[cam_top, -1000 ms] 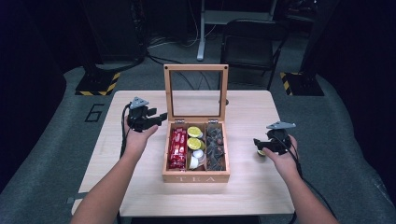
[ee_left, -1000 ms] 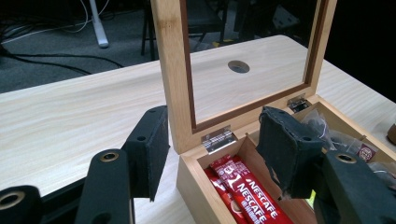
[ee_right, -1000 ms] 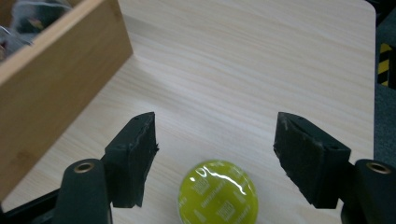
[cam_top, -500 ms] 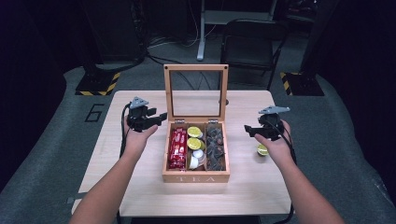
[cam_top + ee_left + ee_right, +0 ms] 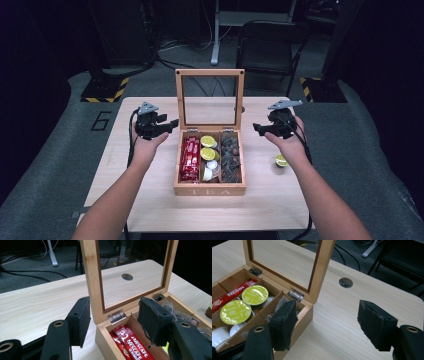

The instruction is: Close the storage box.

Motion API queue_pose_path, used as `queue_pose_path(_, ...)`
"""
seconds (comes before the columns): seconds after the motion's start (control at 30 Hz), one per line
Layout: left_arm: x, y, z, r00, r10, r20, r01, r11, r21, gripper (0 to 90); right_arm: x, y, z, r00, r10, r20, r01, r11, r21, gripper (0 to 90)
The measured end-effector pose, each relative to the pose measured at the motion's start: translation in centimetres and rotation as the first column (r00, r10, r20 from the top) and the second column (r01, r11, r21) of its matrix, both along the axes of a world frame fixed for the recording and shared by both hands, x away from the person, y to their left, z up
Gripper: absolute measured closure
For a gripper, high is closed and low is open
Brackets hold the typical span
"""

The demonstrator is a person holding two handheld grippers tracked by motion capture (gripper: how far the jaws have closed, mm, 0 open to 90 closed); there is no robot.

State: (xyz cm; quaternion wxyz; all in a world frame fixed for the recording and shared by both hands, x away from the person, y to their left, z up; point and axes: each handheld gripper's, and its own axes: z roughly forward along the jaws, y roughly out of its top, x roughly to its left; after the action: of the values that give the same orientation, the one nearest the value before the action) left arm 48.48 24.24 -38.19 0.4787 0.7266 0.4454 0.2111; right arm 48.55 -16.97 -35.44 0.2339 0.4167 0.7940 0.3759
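Standing open at the middle of the counter (image 5: 150, 200) in the high view, the wooden tea box (image 5: 210, 189) has its glass lid (image 5: 210, 97) upright, and it lies between the two hands. The left hand-held gripper (image 5: 172, 123) hovers just left of the lid's hinge edge, its forearm coming up from the lower left with the wrist level. The right hand-held gripper (image 5: 256, 127) is held just right of the lid, pointing inward at the box. A lime-green capsule (image 5: 281, 160) lies on the counter beside the right wrist, apart from the box.

From the left gripper view, the left hand-held gripper (image 5: 113, 321) straddles the lid's near post and the box's back corner; its jaws stand apart with a clear gap on either side, so it is open and holds nothing. Red Nescafe sachets (image 5: 130, 345) lie in the compartment below.

From the right gripper view, the right hand-held gripper (image 5: 332, 327) has its jaws wide apart over bare counter at the box's hinge corner, gripping nothing; one pad hangs over the box's corner. Two green capsules (image 5: 245, 303) sit in the middle compartment
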Motion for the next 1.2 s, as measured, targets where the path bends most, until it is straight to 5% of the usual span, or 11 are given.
queue_pose_path(0.37,0.0,0.0,0.0,1.0,-0.002,-0.001,0.002,1.0,0.0,43.0,1.1,1.5,1.2,1.0,0.007,0.001,-0.007,1.0,-0.002,31.0)
queue_pose_path(0.6,0.1,-0.3,-0.2,0.9999,-0.01,-0.008,0.01,1.0,-0.002,43.0,2.2,2.7,0.1,0.9995,0.03,-0.01,-0.03,0.9995,0.002,31.0)
queue_pose_path(1.2,0.0,0.2,-0.7,1.0,0.003,-0.007,-0.003,0.9999,-0.015,43.0,6.3,5.3,-2.0,0.9978,-0.03,-0.06,0.032,0.999,0.031,30.8)
